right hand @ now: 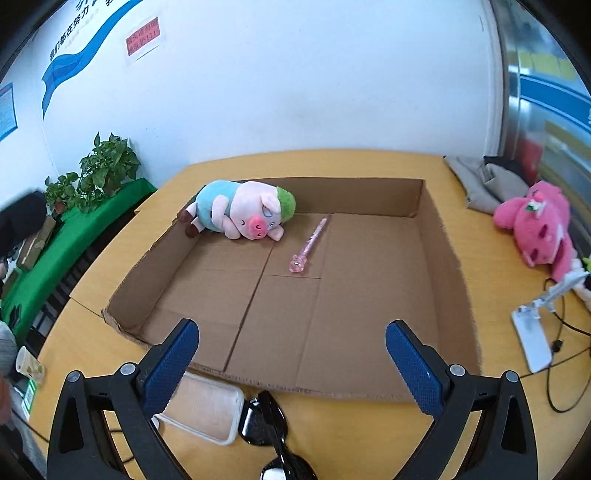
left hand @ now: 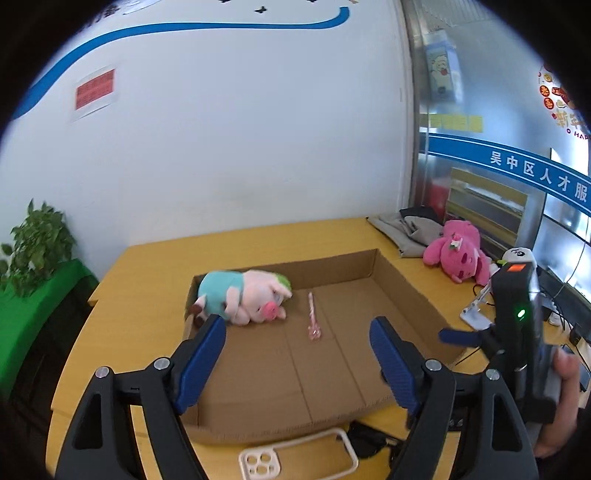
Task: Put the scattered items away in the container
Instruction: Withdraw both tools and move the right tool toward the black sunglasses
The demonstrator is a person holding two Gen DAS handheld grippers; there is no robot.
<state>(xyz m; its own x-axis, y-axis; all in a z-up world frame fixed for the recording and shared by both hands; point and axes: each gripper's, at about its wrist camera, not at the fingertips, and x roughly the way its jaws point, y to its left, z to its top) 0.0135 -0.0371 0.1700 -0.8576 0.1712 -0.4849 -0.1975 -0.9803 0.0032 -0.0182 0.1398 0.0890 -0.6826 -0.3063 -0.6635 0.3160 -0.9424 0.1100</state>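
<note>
While both hand-held grippers hang wide and empty, the phone case (thin, flat on the surface) may slip their pads.

Looks like an office or public service centre: white wall with blue wave graphic and red notice, glass partition on the right bearing a blue signage band, possibly a monitor beyond, yellow desk, potted plant far left
</note>
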